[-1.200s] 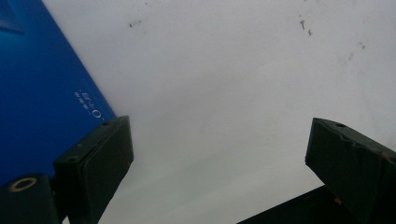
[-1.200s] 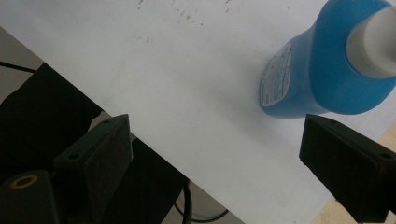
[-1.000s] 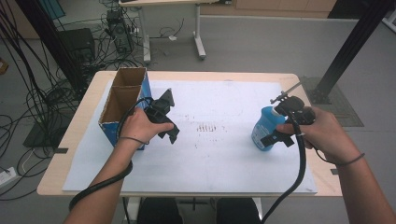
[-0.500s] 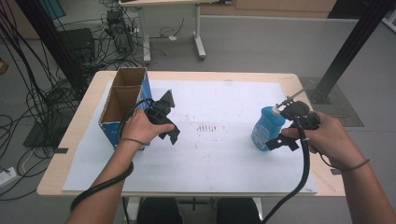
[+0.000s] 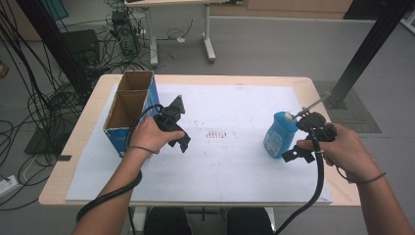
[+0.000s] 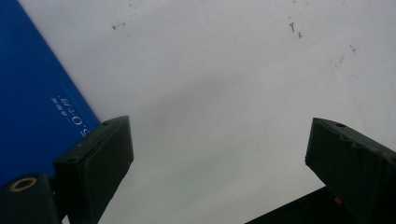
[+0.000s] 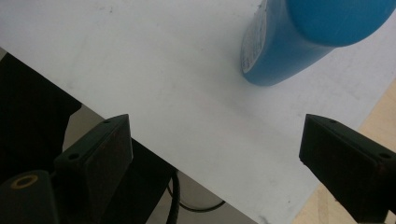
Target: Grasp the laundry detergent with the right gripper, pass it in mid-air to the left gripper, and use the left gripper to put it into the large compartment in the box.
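A blue plastic bottle (image 5: 278, 135) with a pale cap stands upright on the white sheet at the right. My right gripper (image 5: 298, 138) is just to its right, open, with nothing between the jaws. In the right gripper view the bottle (image 7: 299, 42) sits beyond the open gripper (image 7: 215, 154), up and to the right. At the left, my left gripper (image 5: 180, 125) is open beside an open-topped cardboard box (image 5: 128, 106) with blue sides. In the left gripper view the box's blue wall (image 6: 37, 102) lies left of the open gripper (image 6: 219, 154), over bare sheet.
A white paper sheet (image 5: 230, 166) covers most of the wooden table (image 5: 78, 161); faint dark marks (image 5: 218, 133) lie at its middle. The box has two compartments. Cables trail from both grippers over the near edge. Beyond the table are floor cables, a desk leg and a black post.
My right hand has sunk a little and drawn slightly back toward the near right, away from the bottle. The bottle, the box and my left hand stay where they were.
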